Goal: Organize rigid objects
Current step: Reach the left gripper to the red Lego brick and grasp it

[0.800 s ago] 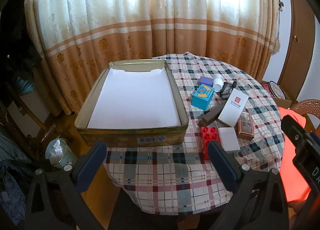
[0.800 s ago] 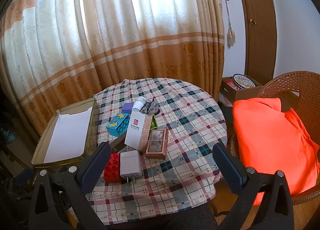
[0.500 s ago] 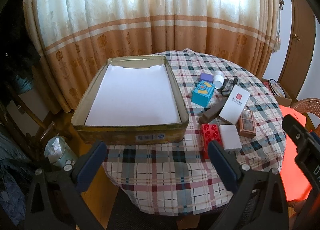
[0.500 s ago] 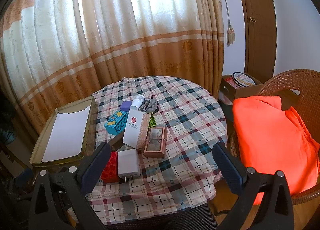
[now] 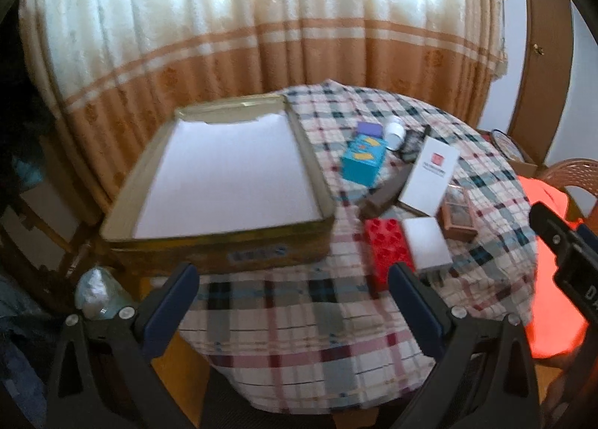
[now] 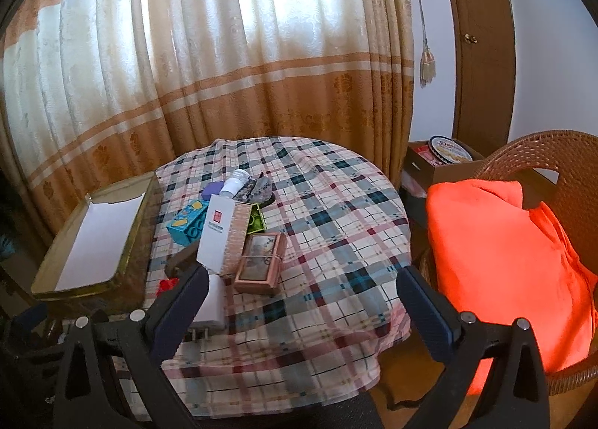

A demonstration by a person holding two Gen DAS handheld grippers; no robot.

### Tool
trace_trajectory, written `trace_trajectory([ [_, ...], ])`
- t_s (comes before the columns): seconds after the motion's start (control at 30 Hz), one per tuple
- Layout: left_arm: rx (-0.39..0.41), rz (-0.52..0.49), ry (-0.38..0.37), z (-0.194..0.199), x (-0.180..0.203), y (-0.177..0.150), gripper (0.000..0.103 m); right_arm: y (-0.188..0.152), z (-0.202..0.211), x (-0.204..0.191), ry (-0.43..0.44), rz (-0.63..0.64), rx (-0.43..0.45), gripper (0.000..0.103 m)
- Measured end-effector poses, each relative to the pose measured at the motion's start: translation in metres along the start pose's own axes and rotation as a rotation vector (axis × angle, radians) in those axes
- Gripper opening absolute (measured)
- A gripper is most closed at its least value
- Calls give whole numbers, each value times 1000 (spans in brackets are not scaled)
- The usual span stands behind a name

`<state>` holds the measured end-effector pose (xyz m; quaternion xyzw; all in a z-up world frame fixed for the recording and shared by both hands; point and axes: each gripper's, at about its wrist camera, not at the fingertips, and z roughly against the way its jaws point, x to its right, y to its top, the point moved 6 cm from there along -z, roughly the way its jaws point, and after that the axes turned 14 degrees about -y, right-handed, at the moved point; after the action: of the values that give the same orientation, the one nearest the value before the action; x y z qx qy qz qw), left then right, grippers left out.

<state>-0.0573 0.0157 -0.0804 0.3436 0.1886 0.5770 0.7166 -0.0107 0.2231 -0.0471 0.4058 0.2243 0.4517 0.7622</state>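
Fingers of the left gripper (image 5: 291, 296) are spread wide with nothing between them, held above the near edge of the worktop (image 5: 299, 317), which is covered by a checked cloth. Fingers of the right gripper (image 6: 299, 303) are likewise spread and empty. Just beyond the left fingers a shallow tin tray (image 5: 209, 253) lined with white paper is seen. To its right a cluster is gathered: a red block (image 5: 385, 249) touching a white charger (image 5: 428, 246), a small wooden box (image 5: 458, 214), a tall white box (image 5: 429, 175), a blue box (image 5: 362, 161), a purple block (image 5: 369, 128) and a white bottle (image 5: 394, 130). An orange cushion (image 6: 504, 261) is seen on a wicker chair (image 6: 549, 152).
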Motion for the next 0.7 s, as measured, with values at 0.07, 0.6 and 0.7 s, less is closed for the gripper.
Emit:
trace_trajectory([
  [0.07,-16,6,-19,-6,4,-2,100,-1,-3,0,8,9,3,92],
  [0.6,-168,31,-156,-51,38,-9,62,-11,-31,23,16,-52,-69,84],
  [0.7,-181,44,-175,-56,42,-12,62,-12,-37,28,10,-65,-83,84],
])
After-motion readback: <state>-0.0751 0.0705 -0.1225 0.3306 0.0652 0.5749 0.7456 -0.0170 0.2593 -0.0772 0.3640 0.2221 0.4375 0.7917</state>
